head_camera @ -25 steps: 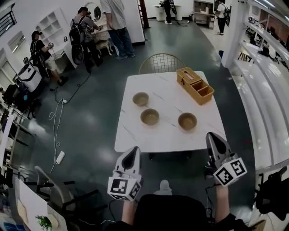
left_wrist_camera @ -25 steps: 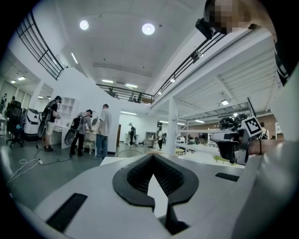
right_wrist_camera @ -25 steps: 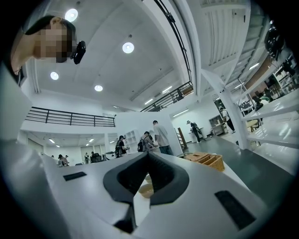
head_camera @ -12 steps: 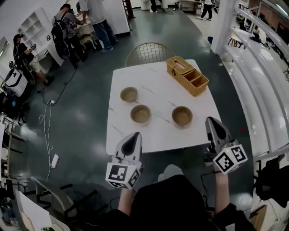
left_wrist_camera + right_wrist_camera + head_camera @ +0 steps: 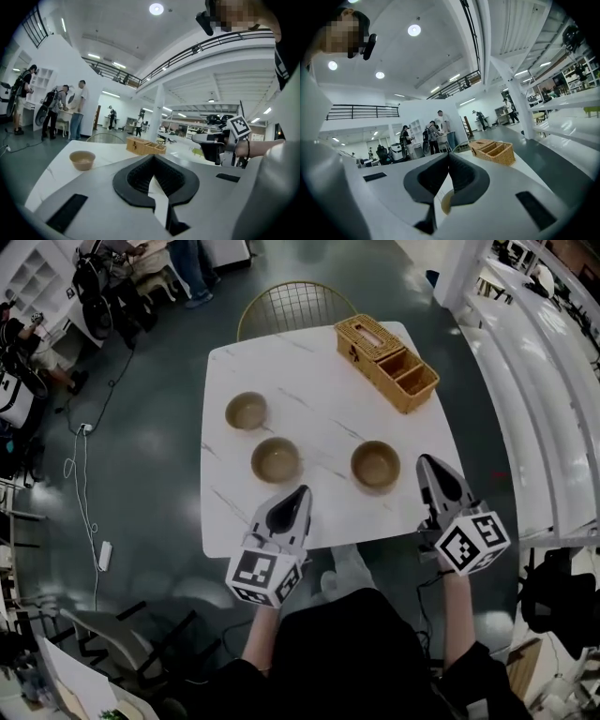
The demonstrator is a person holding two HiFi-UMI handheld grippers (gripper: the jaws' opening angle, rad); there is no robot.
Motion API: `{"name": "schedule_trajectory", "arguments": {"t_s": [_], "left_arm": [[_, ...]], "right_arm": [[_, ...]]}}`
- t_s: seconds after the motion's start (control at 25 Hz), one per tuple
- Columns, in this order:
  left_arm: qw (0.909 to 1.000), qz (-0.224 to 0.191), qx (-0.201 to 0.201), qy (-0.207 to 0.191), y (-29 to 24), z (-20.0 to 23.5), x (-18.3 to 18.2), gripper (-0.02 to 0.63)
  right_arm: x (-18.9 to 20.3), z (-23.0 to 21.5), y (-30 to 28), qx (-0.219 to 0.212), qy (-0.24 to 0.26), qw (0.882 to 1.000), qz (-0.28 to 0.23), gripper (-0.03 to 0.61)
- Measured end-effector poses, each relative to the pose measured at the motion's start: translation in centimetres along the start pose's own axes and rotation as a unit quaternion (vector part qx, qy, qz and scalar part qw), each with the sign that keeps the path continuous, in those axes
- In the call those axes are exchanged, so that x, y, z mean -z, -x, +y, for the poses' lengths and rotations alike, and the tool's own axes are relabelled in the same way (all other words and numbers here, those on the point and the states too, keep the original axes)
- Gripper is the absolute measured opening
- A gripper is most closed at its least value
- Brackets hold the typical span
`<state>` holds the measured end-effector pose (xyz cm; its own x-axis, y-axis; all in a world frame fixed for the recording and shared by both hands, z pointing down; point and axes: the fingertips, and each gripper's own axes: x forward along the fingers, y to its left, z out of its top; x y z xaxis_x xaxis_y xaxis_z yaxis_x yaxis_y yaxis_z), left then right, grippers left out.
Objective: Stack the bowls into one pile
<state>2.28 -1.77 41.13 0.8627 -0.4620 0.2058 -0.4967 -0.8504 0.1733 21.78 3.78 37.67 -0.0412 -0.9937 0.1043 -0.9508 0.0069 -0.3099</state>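
**A:** Logging placement first. Three bowls sit apart on the white counter (image 5: 319,399), none nested: far-left bowl (image 5: 247,411), middle bowl (image 5: 277,460), right bowl (image 5: 376,465). Why the spread?

**B:** Judgement only: a start layout. Each rim has free space round it, so fingers can get on. The wicker basket (image 5: 387,364) stands at the far right corner, well apart from the bowls. A chair (image 5: 295,306) stands behind the far edge.

**A:** Grippers?

**B:** The left gripper (image 5: 298,495) hangs over the near edge, just short of the middle bowl and pointing towards it. The right gripper (image 5: 427,463) is at the near right, just beside the right bowl but not touching it. Both sets of fingers are clenched tip to tip and grasp nothing. They are held low and close to level, which I read as an approach posture. The fingers must part before any rim pinch.

**A:** Bowl appearance?

**B:** Matching tan, round, upright and empty, with matte insides. They look alike in size, so they should nest. The right gripper view shows a tan patch through the gap behind its fingertips. It is probably the right bowl, but too little shows to be sure.

**A:** Status?

**B:** No pile begun, and all three bowls are untouched.
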Motion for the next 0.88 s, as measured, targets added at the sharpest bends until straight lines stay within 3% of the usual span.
{"name": "schedule_trajectory", "arguments": {"t_s": [0.36, 0.6, 0.88], "left_arm": [[0.9976, 0.049, 0.035, 0.037, -6.4, 0.2, 2.8, 0.014], [0.9929, 0.091, 0.050, 0.057, -9.4, 0.2, 5.0, 0.014], [0.9877, 0.130, 0.048, 0.073, -11.4, 0.3, 7.1, 0.014]], "right_arm": [[3.6, -3.8, -5.0, -0.012, -0.013, 0.997, 0.078, 0.014], [6.3, -5.1, -7.2, -0.043, -0.017, 0.986, 0.159, 0.014], [8.7, -6.9, -9.0, -0.043, -0.018, 0.974, 0.221, 0.015]]}}
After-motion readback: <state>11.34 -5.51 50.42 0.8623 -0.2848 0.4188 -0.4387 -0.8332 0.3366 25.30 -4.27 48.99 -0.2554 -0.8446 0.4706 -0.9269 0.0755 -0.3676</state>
